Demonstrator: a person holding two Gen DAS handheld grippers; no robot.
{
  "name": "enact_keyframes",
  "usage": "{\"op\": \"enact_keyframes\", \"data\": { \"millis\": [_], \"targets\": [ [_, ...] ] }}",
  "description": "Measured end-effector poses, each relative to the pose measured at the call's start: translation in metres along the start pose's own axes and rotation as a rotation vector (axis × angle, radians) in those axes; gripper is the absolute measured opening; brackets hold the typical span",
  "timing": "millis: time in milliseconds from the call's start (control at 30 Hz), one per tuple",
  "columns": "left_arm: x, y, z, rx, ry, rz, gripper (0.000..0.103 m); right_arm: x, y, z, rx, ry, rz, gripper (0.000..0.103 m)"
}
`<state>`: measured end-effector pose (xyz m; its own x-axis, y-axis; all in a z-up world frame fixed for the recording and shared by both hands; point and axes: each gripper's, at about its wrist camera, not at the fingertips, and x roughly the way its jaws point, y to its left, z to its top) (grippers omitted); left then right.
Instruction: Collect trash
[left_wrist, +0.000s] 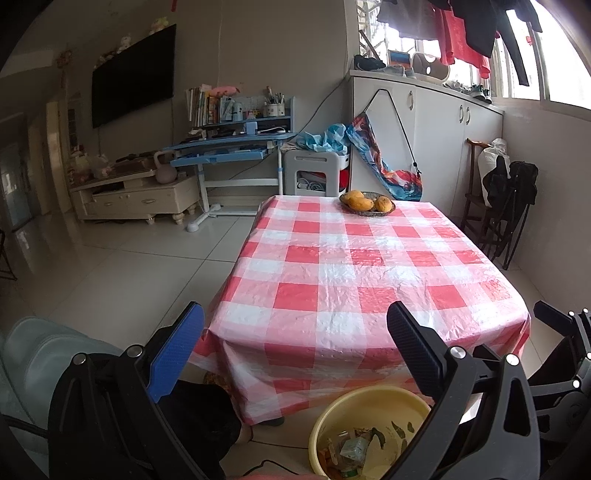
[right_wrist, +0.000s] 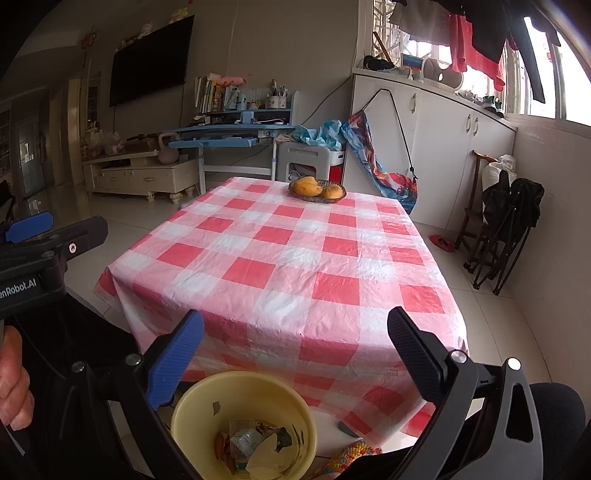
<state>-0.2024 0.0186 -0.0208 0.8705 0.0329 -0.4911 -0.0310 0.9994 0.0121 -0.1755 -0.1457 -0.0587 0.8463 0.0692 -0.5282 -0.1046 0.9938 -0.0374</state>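
A yellow plastic bin (left_wrist: 365, 406) (right_wrist: 207, 398) stands on the floor at the near edge of the table. Inside it lies mixed trash (right_wrist: 255, 443) (left_wrist: 354, 446): wrappers, a small carton, paper scraps. My left gripper (left_wrist: 295, 332) is open, held above the bin in front of the table edge, nothing between its fingers. My right gripper (right_wrist: 295, 336) is open too and holds nothing, hovering over the bin. The left gripper's body (right_wrist: 48, 251) shows at the left of the right wrist view, with a hand (right_wrist: 13, 384) beneath it.
The table wears a red and white checked cloth (left_wrist: 351, 266) (right_wrist: 295, 258); a basket of mangoes (left_wrist: 367, 202) (right_wrist: 317, 189) sits at its far end. Folded chairs (right_wrist: 502, 229) stand right of it, white cabinets (right_wrist: 443, 140) behind. A desk (left_wrist: 229, 147) and tiled floor (left_wrist: 129, 266) lie left.
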Motion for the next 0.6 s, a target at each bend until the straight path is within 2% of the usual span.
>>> {"op": "enact_keyframes", "data": {
  "millis": [100,167,233,367,467,600],
  "targets": [
    [0.000,0.010,0.003,-0.036,-0.008,-0.010,0.096,-0.002,-0.003,0.002,0.020,-0.003,0.014,0.095],
    [0.002,0.014,0.004,-0.041,0.002,0.027,0.096,-0.003,-0.008,0.005,0.039,-0.003,0.025,0.095],
    [0.007,0.017,0.006,-0.043,0.037,0.053,0.096,-0.003,-0.012,0.012,0.053,0.002,0.035,0.095],
    [0.019,0.021,0.011,-0.029,0.106,0.056,0.096,0.007,-0.022,0.030,0.059,0.028,0.046,0.095],
    [0.031,0.032,0.017,-0.054,0.151,0.056,0.096,0.031,-0.031,0.045,0.057,0.086,0.055,0.095],
    [0.047,0.043,0.029,-0.075,0.174,0.071,0.096,0.079,-0.040,0.063,0.039,0.183,0.052,0.095]
  ]
}}
